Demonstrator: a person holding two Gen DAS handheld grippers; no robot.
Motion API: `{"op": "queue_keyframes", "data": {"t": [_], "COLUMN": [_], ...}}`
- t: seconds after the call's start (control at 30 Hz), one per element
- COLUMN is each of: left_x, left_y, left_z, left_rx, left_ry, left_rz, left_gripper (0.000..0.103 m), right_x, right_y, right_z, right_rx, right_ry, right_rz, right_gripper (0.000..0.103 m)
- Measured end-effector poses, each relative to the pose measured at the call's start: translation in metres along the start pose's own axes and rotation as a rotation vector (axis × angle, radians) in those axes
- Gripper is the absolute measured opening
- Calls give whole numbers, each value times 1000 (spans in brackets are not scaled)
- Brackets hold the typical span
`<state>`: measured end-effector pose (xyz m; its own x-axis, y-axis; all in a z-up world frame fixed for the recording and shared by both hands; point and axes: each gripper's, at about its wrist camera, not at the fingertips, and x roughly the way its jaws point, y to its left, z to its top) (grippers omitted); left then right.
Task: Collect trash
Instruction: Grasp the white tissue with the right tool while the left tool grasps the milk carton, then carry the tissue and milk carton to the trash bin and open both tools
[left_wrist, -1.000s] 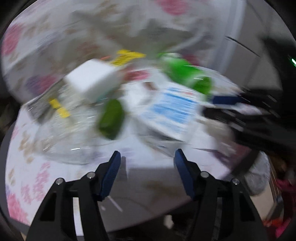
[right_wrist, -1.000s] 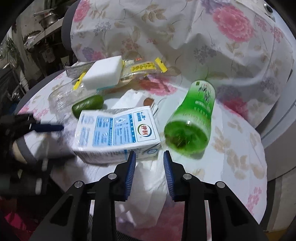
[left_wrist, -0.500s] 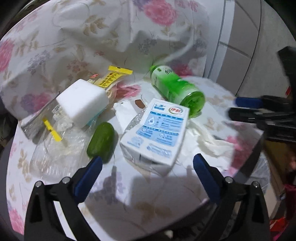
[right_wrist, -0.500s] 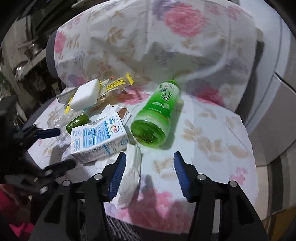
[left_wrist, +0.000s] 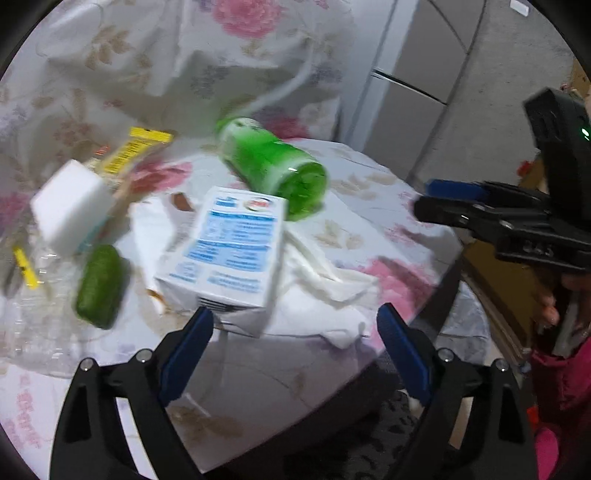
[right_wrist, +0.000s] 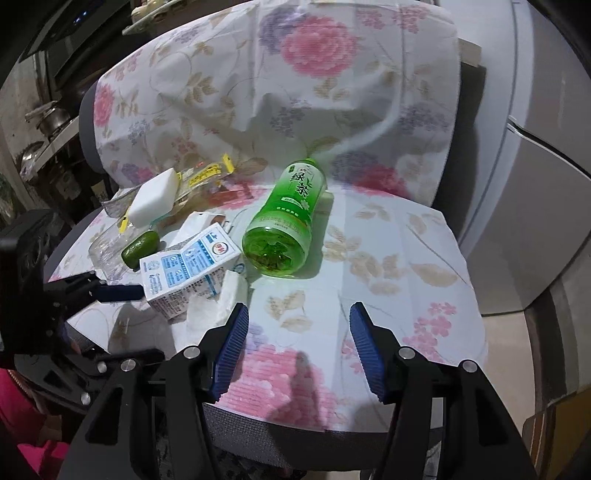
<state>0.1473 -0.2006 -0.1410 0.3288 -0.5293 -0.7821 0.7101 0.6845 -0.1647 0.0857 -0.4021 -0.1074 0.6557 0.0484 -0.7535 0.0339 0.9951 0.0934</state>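
Left gripper (left_wrist: 293, 334): jaws wide apart, empty, just before the milk carton (left_wrist: 231, 251).
Right gripper (right_wrist: 297, 338): jaws spread, empty, short of the green bottle (right_wrist: 286, 225).
Trash: carton, bottle lying on its side, white tissue (left_wrist: 325, 269), sponge (right_wrist: 153, 195) clustered on the floral-covered seat (right_wrist: 388, 258).

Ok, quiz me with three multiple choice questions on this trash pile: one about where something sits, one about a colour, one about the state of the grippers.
1. Where is the milk carton relative to the green bottle, seen from the right wrist?
A. left of it
B. right of it
C. on top of it

2. What colour is the sponge block?
A. pink
B. white
C. black

3. How are the left gripper and right gripper?
A. both open, empty
B. both shut
C. one holds the bottle

Answers: 1 A, the carton lies left; 2 B, plainly white; 3 A, nothing between either pair of fingers.
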Motion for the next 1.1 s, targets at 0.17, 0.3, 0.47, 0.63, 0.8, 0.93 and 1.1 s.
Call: {"op": "queue_keyframes", "data": {"t": [0.17,0.3,0.47,0.63,0.8,0.93,1.1], "left_x": [11,35,41,31,-20,-63,-86], "left_y": [20,23,23,26,26,38,58], "left_z": [13,19,26,28,17,-3,-31], "left_rx": [-26,10,32,-14,-87,-194,-295], "left_ry": [2,52,49,8,-123,-183,-192], "left_rz": [142,171,156,136,194,343,414], "left_gripper": [96,96,96,81,80,80,80], "right_x": [1,4,5,2,2,14,49], "right_y": [-3,-6,-10,-7,9,34,77], "right_z": [-5,-8,-10,-15,-17,-20,-22], "right_rx": [3,9,18,16,2,-21,-149], "right_ry": [5,13,19,27,33,47,98], "right_rz": [7,7,3,2,16,62,68], "right_gripper": [58,58,62,62,62,61,62]}}
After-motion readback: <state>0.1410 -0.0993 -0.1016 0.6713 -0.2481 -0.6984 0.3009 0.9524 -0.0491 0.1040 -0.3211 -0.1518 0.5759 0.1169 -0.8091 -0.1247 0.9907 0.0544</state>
